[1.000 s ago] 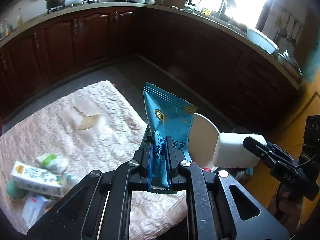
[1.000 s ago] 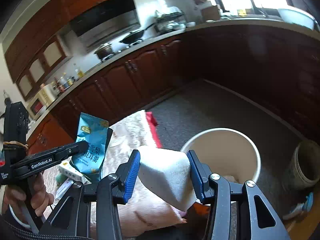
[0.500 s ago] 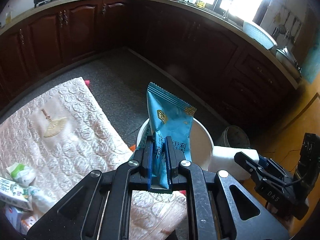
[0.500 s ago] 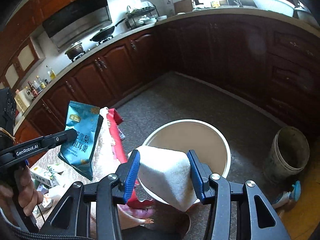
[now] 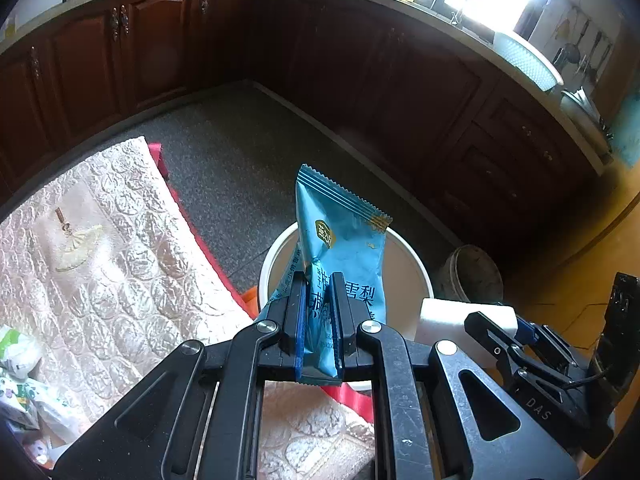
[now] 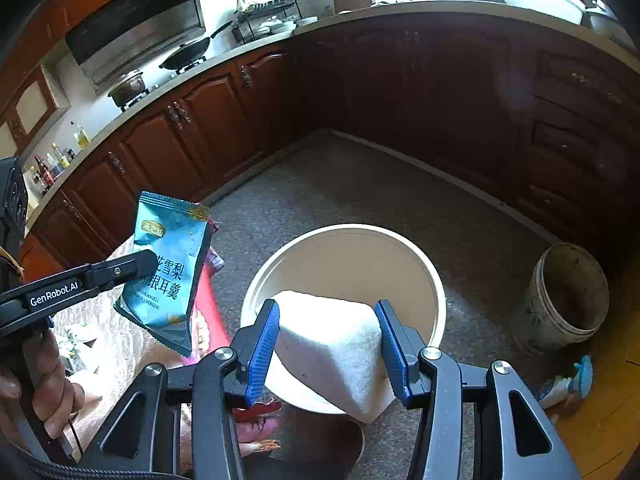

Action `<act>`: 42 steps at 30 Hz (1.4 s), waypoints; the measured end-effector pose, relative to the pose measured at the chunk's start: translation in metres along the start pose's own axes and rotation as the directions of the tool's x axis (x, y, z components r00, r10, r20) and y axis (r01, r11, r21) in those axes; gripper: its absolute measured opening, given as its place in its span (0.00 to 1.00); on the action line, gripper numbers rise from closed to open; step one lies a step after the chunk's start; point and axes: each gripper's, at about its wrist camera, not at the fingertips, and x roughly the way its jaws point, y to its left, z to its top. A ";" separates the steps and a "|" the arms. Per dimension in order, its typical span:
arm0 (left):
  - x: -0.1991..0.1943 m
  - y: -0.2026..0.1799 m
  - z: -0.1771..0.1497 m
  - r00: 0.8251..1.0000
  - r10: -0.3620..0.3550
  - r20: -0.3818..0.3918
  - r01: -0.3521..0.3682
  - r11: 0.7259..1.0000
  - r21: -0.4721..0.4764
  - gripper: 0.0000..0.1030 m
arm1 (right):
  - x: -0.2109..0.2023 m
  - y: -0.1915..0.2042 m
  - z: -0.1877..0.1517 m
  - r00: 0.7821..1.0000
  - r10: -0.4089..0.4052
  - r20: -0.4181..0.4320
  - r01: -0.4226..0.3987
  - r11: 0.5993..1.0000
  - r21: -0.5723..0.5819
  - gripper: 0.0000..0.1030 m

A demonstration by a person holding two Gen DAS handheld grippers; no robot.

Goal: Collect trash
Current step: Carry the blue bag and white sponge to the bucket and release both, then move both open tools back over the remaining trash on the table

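Left wrist view: the left gripper (image 5: 319, 322) is pinching a glossy blue packet (image 5: 340, 248) between nearly closed jaws, the crinkled foil standing upright with its serrated top edge showing. The packet is hanging over the round cream bin (image 5: 412, 268), whose smooth rim is sitting beside the quilted, embossed cloth (image 5: 120, 260) with a red edge. At the right, the right gripper (image 5: 496, 344) is clamping a white block (image 5: 444, 316). A grimy bucket (image 5: 472, 276) is standing just beyond the bin. Crumpled wrappers (image 5: 20, 360) are lying at the cloth's left edge.

Right wrist view: the right gripper (image 6: 328, 344) is holding the block (image 6: 332, 344), wedge-shaped and spongy, its blue ribbed jaws spread wide around it. The block is hanging above the bin (image 6: 436, 280). To the left, the left gripper (image 6: 140, 264) is gripping the packet (image 6: 168, 264), tilted, just beside the bin's rim. The bucket (image 6: 564, 296) is standing on the speckled floor (image 6: 360, 184).
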 end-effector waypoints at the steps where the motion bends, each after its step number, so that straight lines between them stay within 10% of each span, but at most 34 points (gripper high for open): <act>1: 0.002 0.000 0.000 1.000 -0.003 -0.002 0.003 1.000 -0.003 0.08 | 0.001 0.000 0.001 1.000 -0.003 -0.002 0.003 1.000 0.004 0.46; 19: -0.011 0.014 -0.016 1.000 -0.016 -0.012 0.016 0.999 -0.028 0.30 | 0.008 -0.001 -0.009 0.998 -0.047 -0.045 0.049 0.998 0.031 0.57; 42: -0.097 0.070 -0.052 0.980 0.174 0.101 -0.168 0.984 -0.064 0.54 | -0.009 0.060 -0.020 1.000 0.011 -0.022 -0.012 0.998 -0.064 0.71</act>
